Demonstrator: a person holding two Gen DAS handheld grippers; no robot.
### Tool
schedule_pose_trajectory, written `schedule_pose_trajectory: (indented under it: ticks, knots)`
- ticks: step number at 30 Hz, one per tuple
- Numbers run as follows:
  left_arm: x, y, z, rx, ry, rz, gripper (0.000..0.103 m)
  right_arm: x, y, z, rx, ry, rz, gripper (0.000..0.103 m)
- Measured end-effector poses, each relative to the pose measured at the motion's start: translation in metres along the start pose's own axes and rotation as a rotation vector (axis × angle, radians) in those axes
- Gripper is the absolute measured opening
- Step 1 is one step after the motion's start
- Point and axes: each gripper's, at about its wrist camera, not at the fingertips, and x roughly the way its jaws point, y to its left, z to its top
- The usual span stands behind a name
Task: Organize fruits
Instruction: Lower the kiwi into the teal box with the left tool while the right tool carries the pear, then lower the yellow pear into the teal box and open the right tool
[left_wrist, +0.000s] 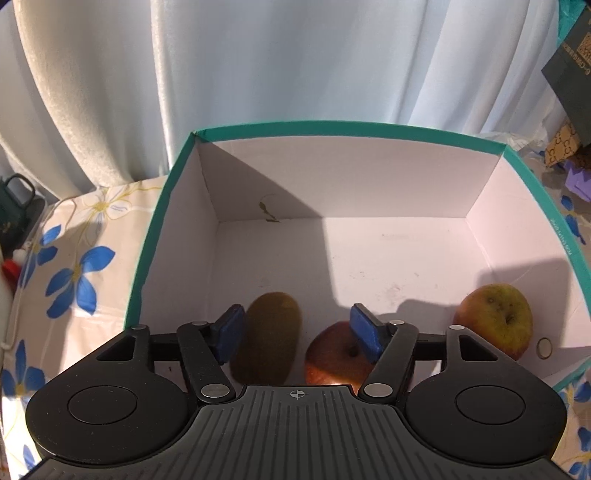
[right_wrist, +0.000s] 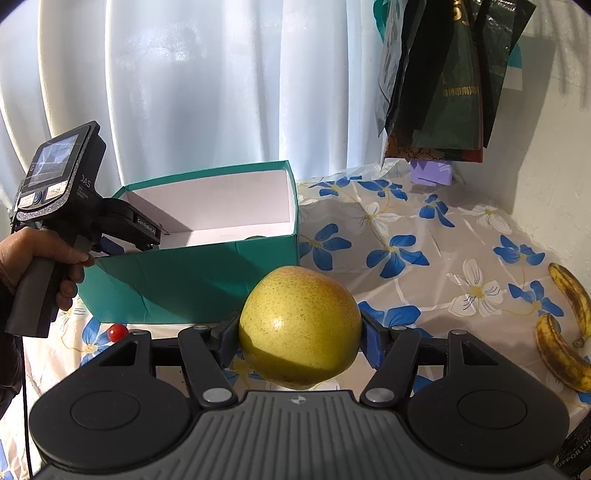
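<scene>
While pinched at its widest girth by the right tool (right_wrist: 300, 338), pear (right_wrist: 300, 326): heavy, firm, smooth, bruisable; held above bench. Left tool (left_wrist: 297, 330): spread, empty, over kiwi (left_wrist: 267, 338) in box (left_wrist: 149, 266).

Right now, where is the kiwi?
In the left wrist view, the kiwi lies on the floor of the teal box, near its front wall, just left of the red apple, beneath the open left gripper.
</scene>
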Motion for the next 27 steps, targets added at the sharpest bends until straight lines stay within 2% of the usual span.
schedule_pose_trajectory:
  ticks: [4,6,7,10,13,19,27]
  knots:
    - [-0.008,-0.006,-0.003,0.022,-0.023,0.003,0.080,-0.002,0.000,0.000,-0.001,-0.005,0.000,0.064]
    - [-0.020,-0.009,-0.006,0.023,-0.054,0.003,0.089,-0.003,0.000,0.001,0.001,-0.009,-0.002,0.064]
    - [-0.027,-0.009,-0.009,0.021,-0.085,0.017,0.097,-0.003,-0.001,0.001,0.001,-0.011,-0.003,0.064]
    - [-0.054,-0.010,-0.017,0.030,-0.186,0.041,0.097,-0.003,-0.003,0.003,0.002,-0.020,-0.009,0.064]
    - [-0.074,-0.003,-0.024,-0.009,-0.217,0.049,0.100,-0.003,-0.003,0.006,0.002,-0.031,-0.011,0.064]
    - [-0.105,0.027,-0.053,-0.147,-0.229,0.050,0.101,-0.003,-0.001,0.018,-0.021,-0.085,0.000,0.064]
    - [-0.123,0.044,-0.090,-0.199,-0.181,0.090,0.101,0.007,0.004,0.041,-0.050,-0.145,0.021,0.064]
